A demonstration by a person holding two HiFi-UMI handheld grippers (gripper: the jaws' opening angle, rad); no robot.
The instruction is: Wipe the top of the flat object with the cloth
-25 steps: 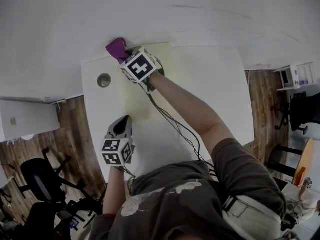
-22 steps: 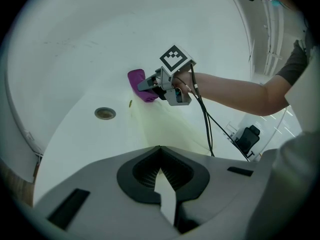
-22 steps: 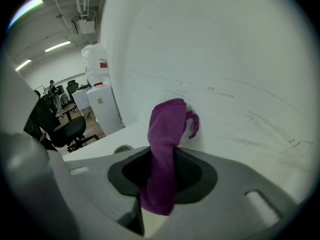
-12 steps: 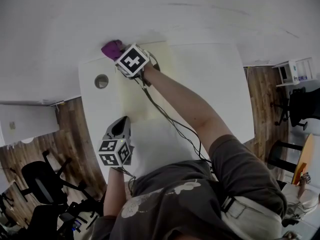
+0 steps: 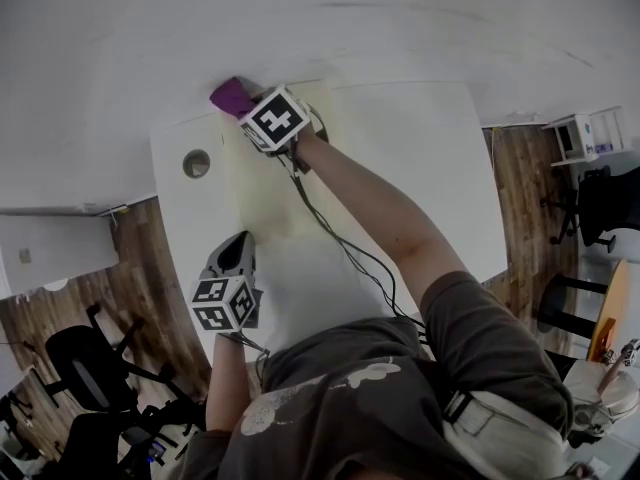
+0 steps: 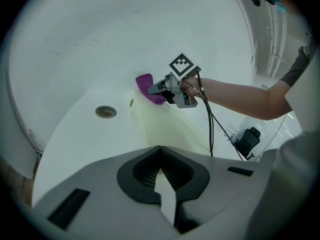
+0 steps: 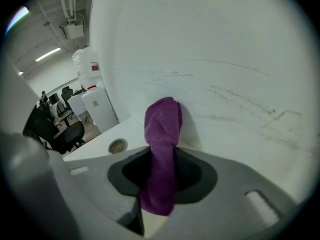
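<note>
A pale yellow flat sheet [image 5: 268, 193] lies on the white table [image 5: 430, 168], also visible in the left gripper view [image 6: 167, 129]. My right gripper [image 5: 250, 108] is shut on a purple cloth [image 5: 232, 96] at the sheet's far left corner, against the wall. The cloth [image 7: 162, 144] hangs out between its jaws, its tip touching the wall. From the left gripper view, the cloth [image 6: 148, 86] and right gripper [image 6: 162, 89] sit at the sheet's far end. My left gripper [image 5: 240, 248] rests shut at the sheet's near left edge, holding nothing.
A round cable hole [image 5: 196, 163] sits in the table left of the sheet. The white wall [image 5: 350, 18] runs directly behind the table. Office chairs [image 5: 80, 368] stand on the wooden floor at left, a small shelf [image 5: 585, 133] at right.
The right gripper slid the cloth a little left along the far edge, then back right. The left gripper stayed in place.
</note>
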